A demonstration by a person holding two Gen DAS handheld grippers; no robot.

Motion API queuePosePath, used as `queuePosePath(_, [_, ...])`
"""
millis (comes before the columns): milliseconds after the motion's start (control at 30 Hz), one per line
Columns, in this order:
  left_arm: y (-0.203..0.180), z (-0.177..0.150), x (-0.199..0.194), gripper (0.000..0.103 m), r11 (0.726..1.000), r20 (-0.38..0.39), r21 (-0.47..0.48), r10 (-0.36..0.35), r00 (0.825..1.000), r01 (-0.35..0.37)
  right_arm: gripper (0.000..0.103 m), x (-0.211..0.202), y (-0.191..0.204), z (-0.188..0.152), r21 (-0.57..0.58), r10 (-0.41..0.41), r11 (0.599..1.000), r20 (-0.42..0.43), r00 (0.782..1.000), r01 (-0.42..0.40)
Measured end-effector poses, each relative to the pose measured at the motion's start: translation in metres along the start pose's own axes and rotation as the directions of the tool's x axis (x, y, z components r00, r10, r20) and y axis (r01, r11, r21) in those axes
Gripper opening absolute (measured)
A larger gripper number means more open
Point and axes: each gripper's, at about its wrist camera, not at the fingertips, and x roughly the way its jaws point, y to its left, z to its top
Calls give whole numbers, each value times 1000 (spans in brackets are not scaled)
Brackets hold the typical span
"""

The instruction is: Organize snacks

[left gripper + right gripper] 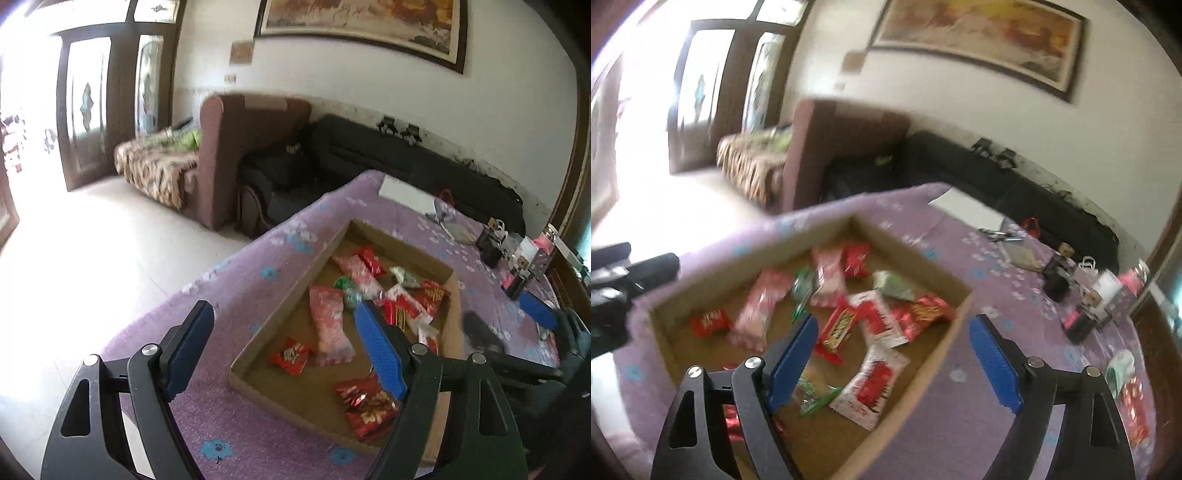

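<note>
Left gripper (284,328) held tilted downward over near edge of box (295,295), jaws spread, nothing pinched. Right gripper (894,345) angled down over box's right wall, jaws spread wide, nothing between.

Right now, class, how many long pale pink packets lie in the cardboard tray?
2. One pink packet lies near the tray's left wall, beside a small red packet; the other pink packet lies farther back. Blue fingers may hide more.

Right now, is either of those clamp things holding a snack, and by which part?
No. The left tool and the right tool both stand open with nothing between their pads; the snacks lie loose in the cardboard tray.
</note>
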Motion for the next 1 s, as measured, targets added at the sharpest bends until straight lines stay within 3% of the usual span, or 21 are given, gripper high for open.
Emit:
queuePosePath(100, [-11, 1, -22, 82, 998, 117, 10, 53, 992, -54, 90, -15, -28, -8, 119, 17, 993, 9, 1000, -18])
queuePosePath(233, [-21, 3, -54, 97, 997, 269, -1, 73, 960, -76, 90, -26, -54, -23, 233, 38, 972, 6, 999, -38])
queuePosePath(267, [-24, 4, -62, 101, 997, 308, -3, 69, 949, -72, 90, -29, -59, -27, 250, 41, 967, 5, 999, -40])
queuePosePath(367, [-30, 7, -76, 103, 997, 386, -12, 79, 919, -80, 90, -37, -64, -37, 266, 40, 963, 11, 999, -41])
queuePosePath(467, [-38, 9, -84, 103, 996, 421, -7, 79, 904, -84, 90, -43, -64, -43, 263, 34, 964, 16, 999, -37])
queuePosePath(533, [-45, 11, -82, 103, 997, 404, 12, 62, 913, -73, 90, -47, -64, -46, 263, 37, 964, 20, 999, -41])
queuePosePath(633, [-56, 13, -63, 103, 998, 281, 59, 8, 960, -26, 90, -53, -62, -52, 252, 36, 967, 25, 999, -41])
queuePosePath(700, [-69, 8, -48, 103, 995, 198, 98, -2, 980, -18, 90, -55, -60, -56, 244, 38, 969, 23, 999, -43])
queuePosePath(833, [-83, -4, -30, 103, 987, 129, 151, 40, 991, -60, 90, -54, -55, -63, 222, 45, 974, 2, 999, -45])
queuePosePath(1000, [-94, -19, -14, 103, 981, 22, 189, 29, 999, -32, 90, -45, -54, -72, 223, 52, 974, -40, 998, -42])
